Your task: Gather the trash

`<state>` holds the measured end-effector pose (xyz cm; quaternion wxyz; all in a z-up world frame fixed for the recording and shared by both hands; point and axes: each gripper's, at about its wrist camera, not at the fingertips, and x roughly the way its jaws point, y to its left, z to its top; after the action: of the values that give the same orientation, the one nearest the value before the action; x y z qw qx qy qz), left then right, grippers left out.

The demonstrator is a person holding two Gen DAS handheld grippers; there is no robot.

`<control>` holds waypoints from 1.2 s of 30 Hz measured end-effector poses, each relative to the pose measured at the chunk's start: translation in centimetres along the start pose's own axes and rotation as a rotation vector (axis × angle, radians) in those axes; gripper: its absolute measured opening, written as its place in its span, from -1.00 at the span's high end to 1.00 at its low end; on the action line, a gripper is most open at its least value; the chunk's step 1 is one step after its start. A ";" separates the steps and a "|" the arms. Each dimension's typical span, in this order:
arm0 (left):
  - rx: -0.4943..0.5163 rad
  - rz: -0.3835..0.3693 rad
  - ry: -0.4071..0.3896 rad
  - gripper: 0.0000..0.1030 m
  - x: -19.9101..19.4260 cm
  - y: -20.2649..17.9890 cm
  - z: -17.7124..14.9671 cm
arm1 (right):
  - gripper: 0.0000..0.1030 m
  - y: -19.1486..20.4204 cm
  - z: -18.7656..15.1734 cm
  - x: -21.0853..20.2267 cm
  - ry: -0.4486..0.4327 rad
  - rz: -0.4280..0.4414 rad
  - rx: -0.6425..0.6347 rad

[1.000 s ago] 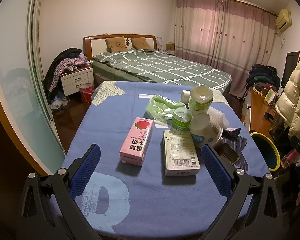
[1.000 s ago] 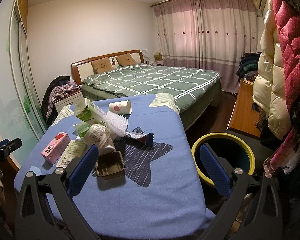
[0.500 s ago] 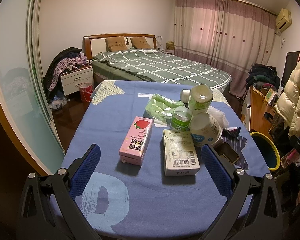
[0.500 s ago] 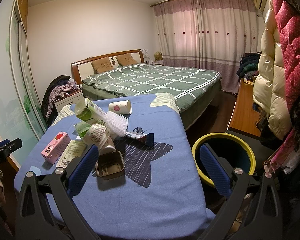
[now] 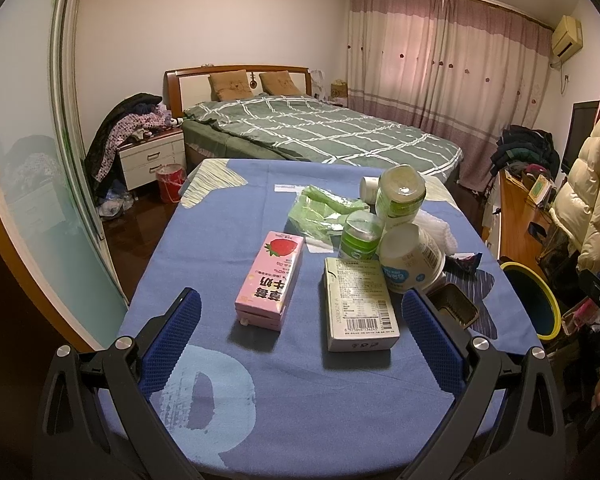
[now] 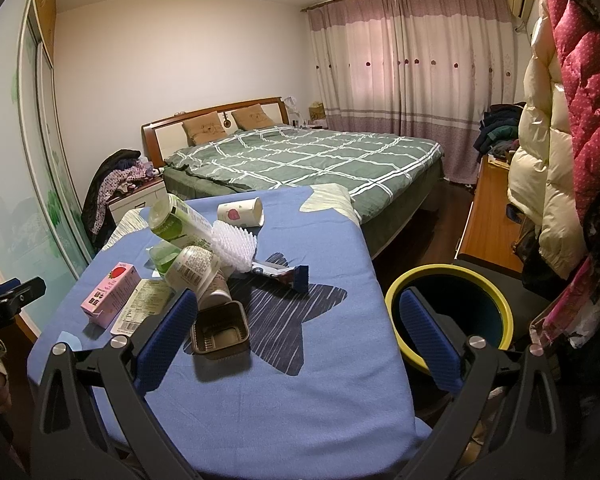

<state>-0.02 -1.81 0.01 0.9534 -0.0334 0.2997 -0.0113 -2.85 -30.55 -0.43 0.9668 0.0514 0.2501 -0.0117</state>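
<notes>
Both claws stand open and empty — left gripper (image 5: 300,316), right gripper (image 6: 298,326). Trash sits on the table (image 6: 300,380); the bin (image 6: 496,300) stands beside it. Start with the tray (image 6: 220,330) — nearest the right gripper; pinch its rim squarely.

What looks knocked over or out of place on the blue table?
Several containers lie tipped in a heap: a green bottle leans over a white tub, and a paper cup lies on its side behind them. The pink carton and the box lie flat. A brown tray sits upright, apart. No spill shows.
</notes>
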 end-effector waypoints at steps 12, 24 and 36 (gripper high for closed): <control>-0.003 -0.011 0.026 -0.93 2.5 -0.5 -0.1 | -0.88 1.6 0.7 4.9 0.032 0.032 -0.033; -0.021 -0.002 0.078 -0.93 6.1 0.5 0.7 | -0.44 4.3 1.2 14.9 0.155 0.094 -0.100; -0.036 -0.016 0.119 -0.93 8.8 1.2 0.9 | -0.24 7.5 3.0 18.2 0.175 0.158 -0.150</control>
<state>7.68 -0.93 -4.39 0.9329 -0.0524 0.3559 -0.0156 14.86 -23.36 -5.97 0.9403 -0.0009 0.3288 0.0875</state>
